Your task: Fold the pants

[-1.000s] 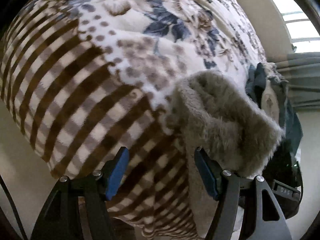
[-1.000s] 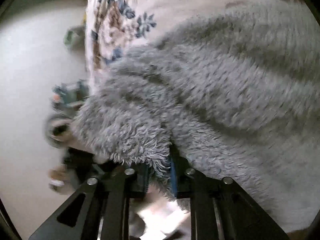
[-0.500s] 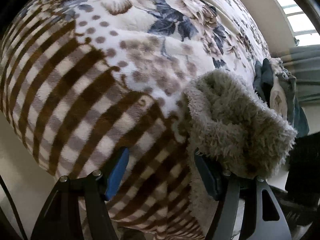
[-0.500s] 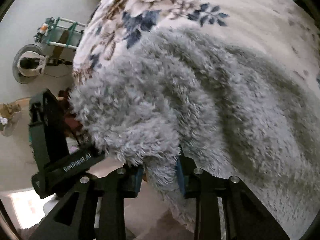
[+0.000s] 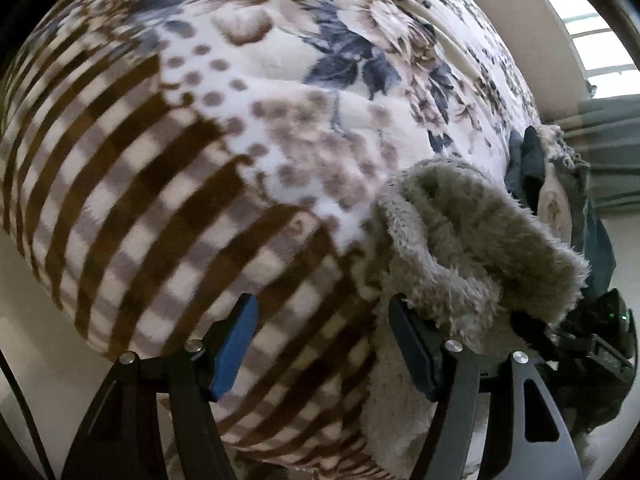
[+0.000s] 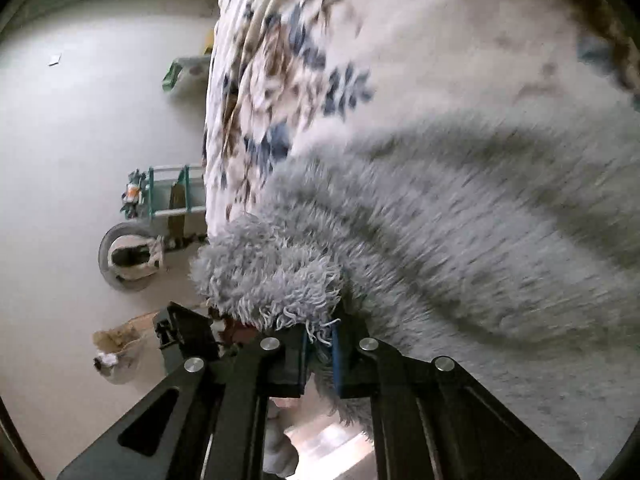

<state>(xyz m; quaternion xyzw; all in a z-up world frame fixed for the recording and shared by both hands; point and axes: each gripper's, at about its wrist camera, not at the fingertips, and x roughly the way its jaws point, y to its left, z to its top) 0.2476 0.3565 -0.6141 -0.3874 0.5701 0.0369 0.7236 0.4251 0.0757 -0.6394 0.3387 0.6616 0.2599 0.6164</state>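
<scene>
The pants are grey and fluffy [image 6: 460, 240] and lie on a bed blanket [image 5: 240, 128] with brown checks and blue flowers. My right gripper [image 6: 319, 354] is shut on a bunched edge of the pants near the bed's side. In the left wrist view an end of the pants [image 5: 472, 248] lies folded over at the right, against my right-hand finger [image 5: 412, 344]. My left gripper [image 5: 320, 340] is open over the checked blanket, with nothing between its pads.
A heap of dark clothes [image 5: 560, 184] lies on the bed beyond the pants. A window [image 5: 592, 32] and grey curtain are at the far right. On the floor beside the bed stand a green rack [image 6: 168, 196], a round grey device [image 6: 128, 256] and a bag [image 6: 116, 348].
The right gripper has swung with the pants edge, so its view now turns toward the floor and blurs. The left gripper stays open and has shifted only slightly.
</scene>
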